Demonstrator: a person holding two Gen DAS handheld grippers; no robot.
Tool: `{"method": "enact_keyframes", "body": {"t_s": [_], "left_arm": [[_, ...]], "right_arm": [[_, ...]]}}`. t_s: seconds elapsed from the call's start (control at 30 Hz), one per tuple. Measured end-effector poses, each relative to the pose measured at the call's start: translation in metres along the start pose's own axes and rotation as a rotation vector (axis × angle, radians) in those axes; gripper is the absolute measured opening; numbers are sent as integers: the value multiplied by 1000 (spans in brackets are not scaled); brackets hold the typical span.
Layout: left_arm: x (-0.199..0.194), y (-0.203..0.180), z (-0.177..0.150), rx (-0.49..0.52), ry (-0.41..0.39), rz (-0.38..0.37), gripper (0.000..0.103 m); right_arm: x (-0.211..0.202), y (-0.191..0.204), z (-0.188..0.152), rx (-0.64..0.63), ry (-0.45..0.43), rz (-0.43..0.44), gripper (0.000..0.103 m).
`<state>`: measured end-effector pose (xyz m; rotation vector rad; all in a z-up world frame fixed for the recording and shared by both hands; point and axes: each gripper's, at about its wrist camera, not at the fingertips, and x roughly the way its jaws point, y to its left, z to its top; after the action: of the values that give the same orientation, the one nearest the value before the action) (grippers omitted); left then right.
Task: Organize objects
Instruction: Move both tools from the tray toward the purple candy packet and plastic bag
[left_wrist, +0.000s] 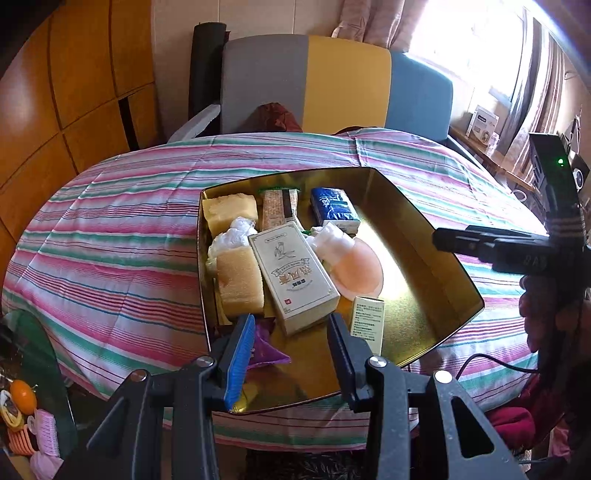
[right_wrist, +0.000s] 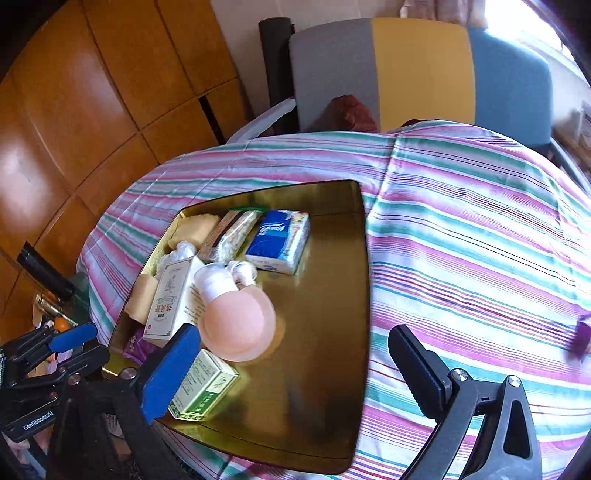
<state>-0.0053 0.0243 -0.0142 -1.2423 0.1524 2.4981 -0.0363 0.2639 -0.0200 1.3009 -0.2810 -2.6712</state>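
Observation:
A gold metal tray (left_wrist: 424, 236) sits on the striped tablecloth (left_wrist: 110, 240). It holds yellow sponges (left_wrist: 240, 284), a snack bar (left_wrist: 277, 208), a blue tissue pack (left_wrist: 334, 208), a tall white box (left_wrist: 293, 277), a pink round puff (left_wrist: 360, 267) with a white top, a small green-printed box (right_wrist: 203, 391) and a purple packet (left_wrist: 266, 350). My left gripper (left_wrist: 291, 350) hovers over the tray's near end, narrowly open with nothing between its pads. My right gripper (right_wrist: 291, 373) stands wide open above the tray's bare right half (right_wrist: 317, 369), its blue-padded finger beside the small box.
A chair (left_wrist: 332, 81) with grey, yellow and blue panels stands behind the table. Wooden cabinets (left_wrist: 74, 92) fill the left. A low side table (left_wrist: 22, 406) at the lower left carries small items. A blurred purple object (right_wrist: 583, 336) lies on the cloth at the far right.

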Motion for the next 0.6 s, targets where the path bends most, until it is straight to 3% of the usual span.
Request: {"method": "enact_keyframes", "body": {"t_s": [0.27, 0.6], "left_arm": [[0, -8, 5, 21, 5, 2, 42], [6, -25, 11, 62, 17, -4, 42]], "right_arm": [[-26, -41, -3, 54, -34, -61, 103], [-69, -135, -15, 212, -77, -207, 103]]}}
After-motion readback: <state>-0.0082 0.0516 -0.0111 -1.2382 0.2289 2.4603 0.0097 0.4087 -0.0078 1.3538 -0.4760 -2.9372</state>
